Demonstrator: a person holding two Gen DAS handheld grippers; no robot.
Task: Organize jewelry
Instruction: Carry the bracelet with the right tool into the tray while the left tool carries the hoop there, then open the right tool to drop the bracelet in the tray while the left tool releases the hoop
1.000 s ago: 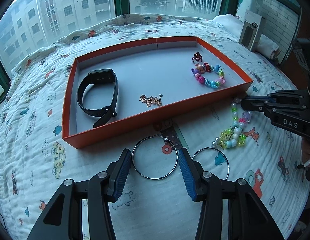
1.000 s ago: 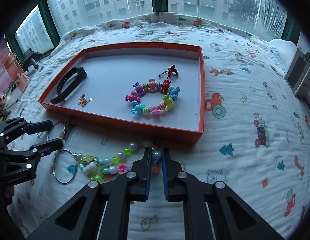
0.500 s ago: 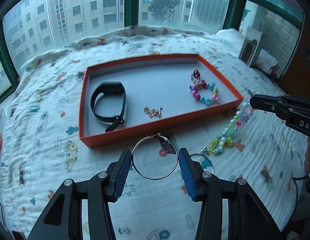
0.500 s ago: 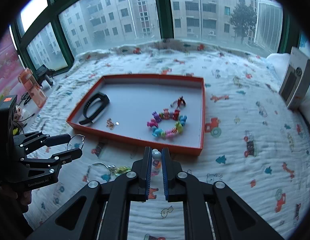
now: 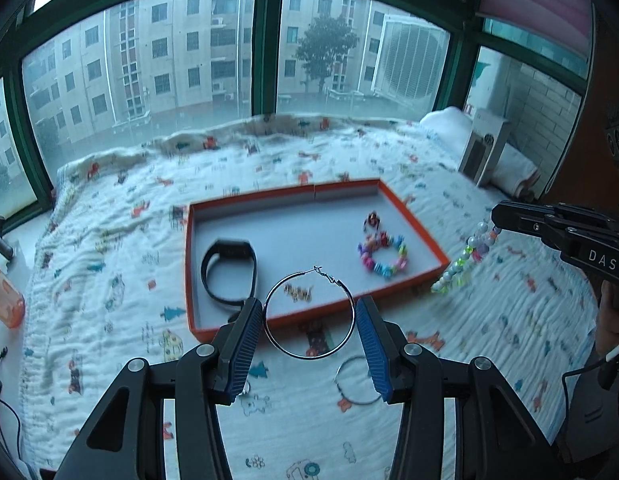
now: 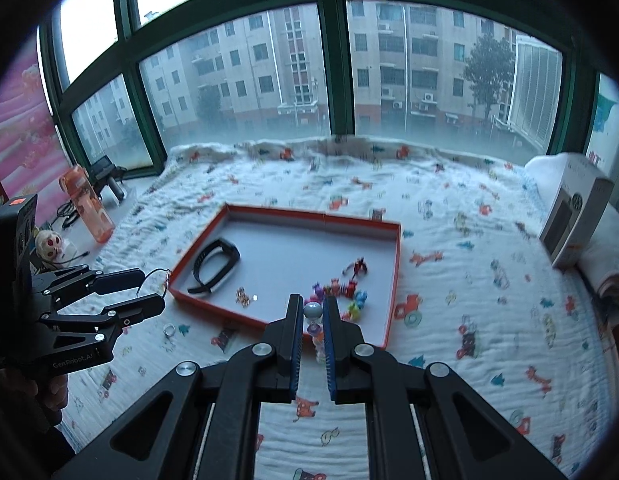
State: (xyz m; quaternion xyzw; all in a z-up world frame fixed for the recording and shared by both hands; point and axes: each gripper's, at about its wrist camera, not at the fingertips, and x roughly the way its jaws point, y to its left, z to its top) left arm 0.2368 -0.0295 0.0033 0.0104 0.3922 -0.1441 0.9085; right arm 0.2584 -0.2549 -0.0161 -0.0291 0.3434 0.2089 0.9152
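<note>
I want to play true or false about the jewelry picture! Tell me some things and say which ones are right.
1. The left gripper holds a big silver hoop earring between its pads. True.
2. The right gripper holds the black watch band. False: it is shut on a bead string; the black watch band lies in the orange tray.
3. A colourful bead bracelet lies inside the tray. True.
4. The second hoop earring is in the tray too. False: it lies on the bedspread, outside the tray.
5. The tray sits on a wooden table. False: it sits on the printed bedspread.
</note>
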